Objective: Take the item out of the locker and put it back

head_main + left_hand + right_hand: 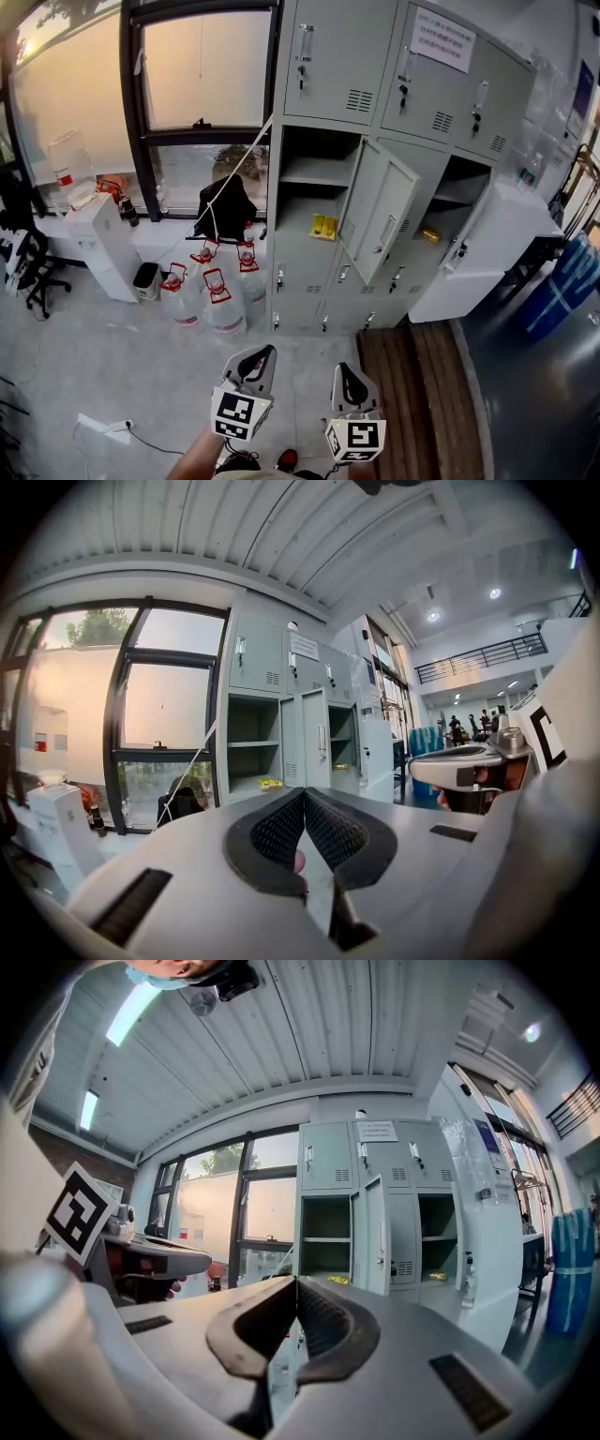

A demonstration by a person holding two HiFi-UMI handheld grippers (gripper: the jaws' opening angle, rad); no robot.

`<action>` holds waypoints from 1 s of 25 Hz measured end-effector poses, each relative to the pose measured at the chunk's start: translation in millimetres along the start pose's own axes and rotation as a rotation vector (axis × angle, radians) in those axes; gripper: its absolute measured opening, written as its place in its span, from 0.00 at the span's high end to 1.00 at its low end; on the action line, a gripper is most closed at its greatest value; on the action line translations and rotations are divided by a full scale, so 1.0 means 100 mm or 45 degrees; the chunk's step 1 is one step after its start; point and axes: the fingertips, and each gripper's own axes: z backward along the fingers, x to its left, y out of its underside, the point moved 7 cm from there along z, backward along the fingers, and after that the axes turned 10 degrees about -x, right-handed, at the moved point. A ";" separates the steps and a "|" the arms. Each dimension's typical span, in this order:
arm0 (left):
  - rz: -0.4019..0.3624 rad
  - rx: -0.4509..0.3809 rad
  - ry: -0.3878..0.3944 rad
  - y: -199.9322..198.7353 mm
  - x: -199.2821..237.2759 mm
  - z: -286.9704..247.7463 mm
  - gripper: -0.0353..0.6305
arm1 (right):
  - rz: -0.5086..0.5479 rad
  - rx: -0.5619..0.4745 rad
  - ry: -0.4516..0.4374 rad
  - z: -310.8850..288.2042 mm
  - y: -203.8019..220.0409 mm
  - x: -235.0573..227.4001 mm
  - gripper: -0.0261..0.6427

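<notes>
Both the left tongs (264, 353) and right tongs (345, 374) are pressed together, empty; the yellow item (323, 226) lies on the lower shelf of the open locker (314, 145), well apart, straight ahead, marginally nearer the right tongs

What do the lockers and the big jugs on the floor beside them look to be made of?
Lockers: painted sheet metal, likely steel, with a pale grey matt finish. The stamped vent slots and thin folded doors suggest it. Jugs: probably clear plastic, with see-through walls and red handles on top.

Open locker (311, 199), door (380, 220) jutting beside
</notes>
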 end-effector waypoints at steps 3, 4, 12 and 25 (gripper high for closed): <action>-0.001 0.000 -0.039 0.03 -0.08 -0.14 0.91 | 0.003 -0.004 -0.038 -0.07 0.05 -0.19 0.93; -0.002 -0.001 -0.049 0.04 -0.10 -0.19 0.91 | 0.002 -0.004 -0.045 -0.10 0.07 -0.25 0.93; -0.026 -0.003 -0.091 0.05 -0.07 -0.72 0.91 | -0.022 -0.010 -0.088 -0.53 0.21 -0.61 0.93; -0.016 0.021 -0.085 0.14 0.74 -2.33 0.91 | -0.037 0.016 -0.088 -2.23 0.45 -1.17 0.93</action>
